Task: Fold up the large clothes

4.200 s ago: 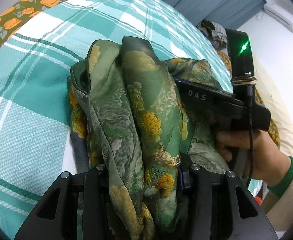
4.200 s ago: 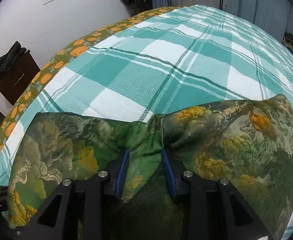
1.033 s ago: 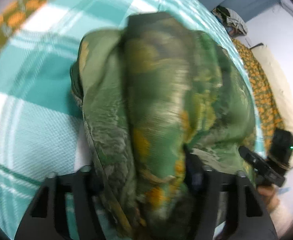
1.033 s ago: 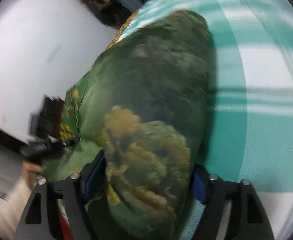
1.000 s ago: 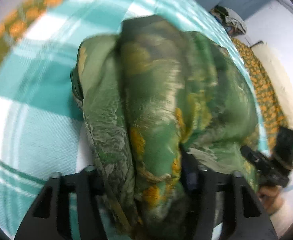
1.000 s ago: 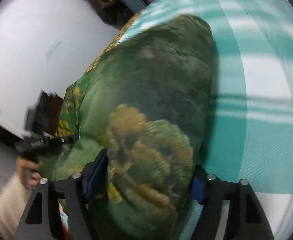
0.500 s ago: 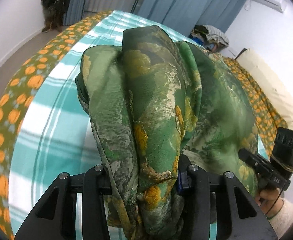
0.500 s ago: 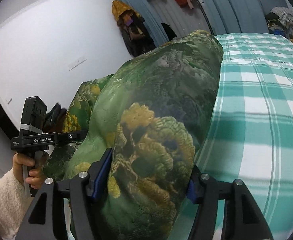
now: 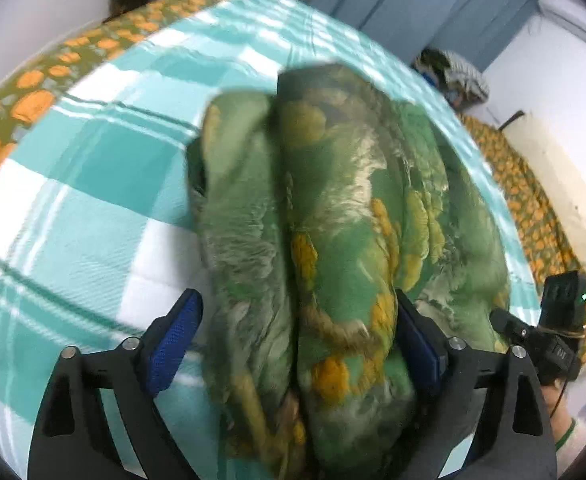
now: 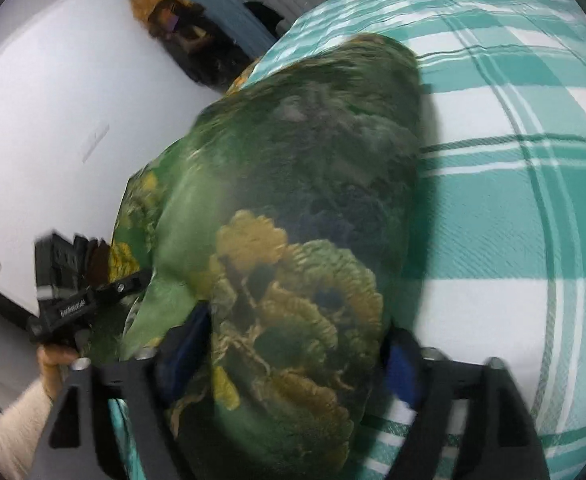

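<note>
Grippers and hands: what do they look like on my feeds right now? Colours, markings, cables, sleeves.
Both are black frames with silver bolt heads and blue textured pads. Seen from the left wrist view, the right gripper carries a boxy black top module with a green light and a dark cable; a green cuff edges that wrist. From the right wrist view, the left gripper bears blurred white lettering, held by a hand in a cream knit sleeve.

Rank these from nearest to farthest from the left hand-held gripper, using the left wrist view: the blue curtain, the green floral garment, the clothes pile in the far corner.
1. Green floral garment: bunched between the fingers of the left hand-held gripper, over the plaid bedspread.
2. Clothes pile: beyond the bed's far end, upper right.
3. Blue curtain: behind the pile, along the back of the room.
</note>
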Demonstrator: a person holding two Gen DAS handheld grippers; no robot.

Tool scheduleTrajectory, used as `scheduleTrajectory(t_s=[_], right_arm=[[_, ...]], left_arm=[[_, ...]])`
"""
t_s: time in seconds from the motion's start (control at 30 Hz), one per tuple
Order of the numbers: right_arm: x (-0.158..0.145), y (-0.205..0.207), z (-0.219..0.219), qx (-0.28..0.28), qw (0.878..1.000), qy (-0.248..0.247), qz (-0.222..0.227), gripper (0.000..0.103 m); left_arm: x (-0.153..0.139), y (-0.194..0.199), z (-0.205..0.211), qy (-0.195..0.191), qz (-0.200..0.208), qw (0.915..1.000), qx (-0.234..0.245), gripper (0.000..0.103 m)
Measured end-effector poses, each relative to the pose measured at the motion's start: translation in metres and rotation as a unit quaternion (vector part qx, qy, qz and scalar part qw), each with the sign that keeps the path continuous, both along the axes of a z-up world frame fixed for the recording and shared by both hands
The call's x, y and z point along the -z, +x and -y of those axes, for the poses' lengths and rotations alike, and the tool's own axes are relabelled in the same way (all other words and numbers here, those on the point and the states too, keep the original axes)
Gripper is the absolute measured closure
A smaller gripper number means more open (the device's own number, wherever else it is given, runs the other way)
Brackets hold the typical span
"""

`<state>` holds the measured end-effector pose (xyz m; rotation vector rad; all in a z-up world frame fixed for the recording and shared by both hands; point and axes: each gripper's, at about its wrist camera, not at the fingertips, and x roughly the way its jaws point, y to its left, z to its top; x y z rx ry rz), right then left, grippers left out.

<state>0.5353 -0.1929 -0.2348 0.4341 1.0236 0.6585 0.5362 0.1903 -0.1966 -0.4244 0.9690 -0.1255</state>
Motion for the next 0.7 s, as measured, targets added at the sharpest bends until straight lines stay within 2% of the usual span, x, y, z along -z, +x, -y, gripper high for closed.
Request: scheduleTrajectory(t_s=[0.07, 0.13, 0.2, 0.23, 0.27, 0.37, 0.4, 0.43, 0.47, 0.57, 0.7], right_arm=[[-0.008, -0.004, 0.003, 0.008, 1.0, -0.013, 0.006, 0.009], [-0.025, -0.016, 0.006, 0.015, 0.998, -0.047, 0.03, 0.009], [-0.053, -0.041, 0.007, 0.024, 0.991, -0.105, 0.08, 0.009], [-0.063, -0.05, 0.008, 0.03, 0.986, -0.129, 0.1, 0.009], [-0.072, -0.061, 0.009, 0.039, 0.98, -0.156, 0.119, 0.009], [-0.101, -0.101, 0.01, 0.089, 0.949, -0.251, 0.166, 0.009], [-0.112, -0.118, 0.012, 0.107, 0.939, -0.274, 0.18, 0.009], [-0.116, -0.125, 0.014, 0.116, 0.934, -0.281, 0.188, 0.009], [-0.123, -0.137, 0.018, 0.127, 0.929, -0.288, 0.197, 0.009], [-0.134, -0.152, 0.029, 0.143, 0.919, -0.304, 0.208, 0.009], [-0.151, -0.183, 0.033, 0.144, 0.905, -0.336, 0.22, 0.009]], left_arm=[[-0.018, -0.017, -0.002, 0.033, 0.018, 0.9993, -0.003, 0.011], [-0.042, -0.04, -0.001, 0.075, 0.048, 0.9959, -0.017, 0.01], [-0.064, -0.067, 0.003, 0.115, 0.083, 0.9889, -0.045, 0.006], [-0.076, -0.083, 0.007, 0.145, 0.103, 0.9816, -0.071, 0.0], [-0.083, -0.097, 0.012, 0.172, 0.121, 0.9734, -0.092, 0.001], [-0.105, -0.138, 0.042, 0.269, 0.161, 0.9419, -0.121, 0.0], [-0.11, -0.143, 0.049, 0.282, 0.164, 0.9371, -0.123, 0.0], [-0.113, -0.156, 0.059, 0.293, 0.167, 0.9334, -0.123, 0.0], [-0.114, -0.167, 0.067, 0.289, 0.164, 0.9359, -0.118, 0.0], [-0.112, -0.185, 0.082, 0.247, 0.131, 0.9555, -0.093, 0.0], [-0.109, -0.206, 0.112, 0.229, 0.122, 0.9624, -0.082, 0.0]])
